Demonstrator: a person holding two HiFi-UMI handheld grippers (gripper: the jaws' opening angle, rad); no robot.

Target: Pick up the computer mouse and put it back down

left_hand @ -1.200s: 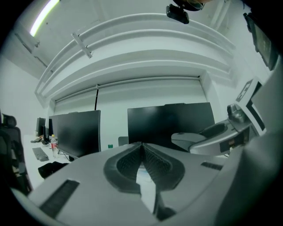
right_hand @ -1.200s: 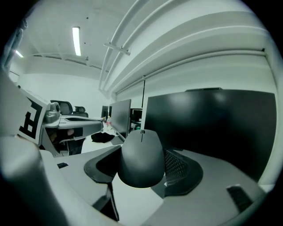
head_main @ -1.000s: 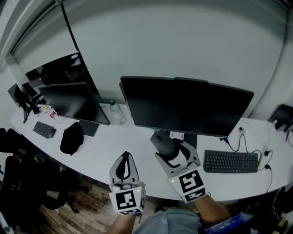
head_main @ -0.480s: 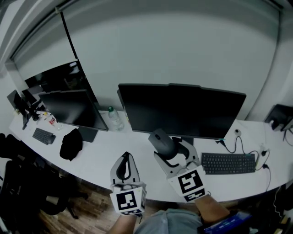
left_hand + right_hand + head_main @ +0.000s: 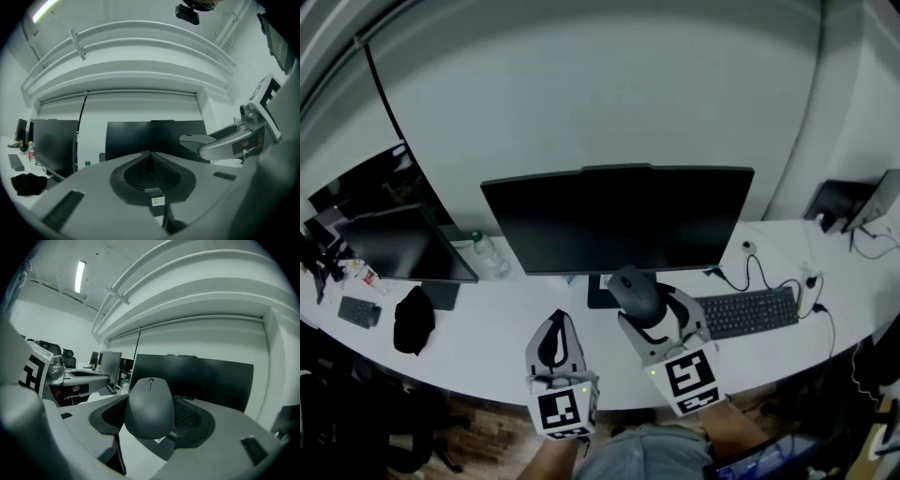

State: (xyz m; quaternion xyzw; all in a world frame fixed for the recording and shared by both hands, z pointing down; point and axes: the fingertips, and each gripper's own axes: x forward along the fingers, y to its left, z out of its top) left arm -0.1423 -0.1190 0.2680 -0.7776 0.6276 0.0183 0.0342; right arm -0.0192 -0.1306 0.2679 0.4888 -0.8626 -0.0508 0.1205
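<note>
R gripper (image 5: 639, 307) clamping mouse (image 5: 633, 292), holding it aloft above desk (image 5: 502, 330), betw front edge & monitor (image 5: 619, 220). Both grippers swinging sideways along desk since a sec ago, grip unchanged. L gripper (image 5: 555, 323) jaws together, empty. Pick-up looking done; put-down pending.

the computer mouse (image 5: 635, 292) is dark grey, smooth and domed, with a scroll wheel on its top centreline. it is clamped between the jaws of the right gripper (image 5: 649, 305), top side up, nose toward the monitor (image 5: 619, 220).
</note>
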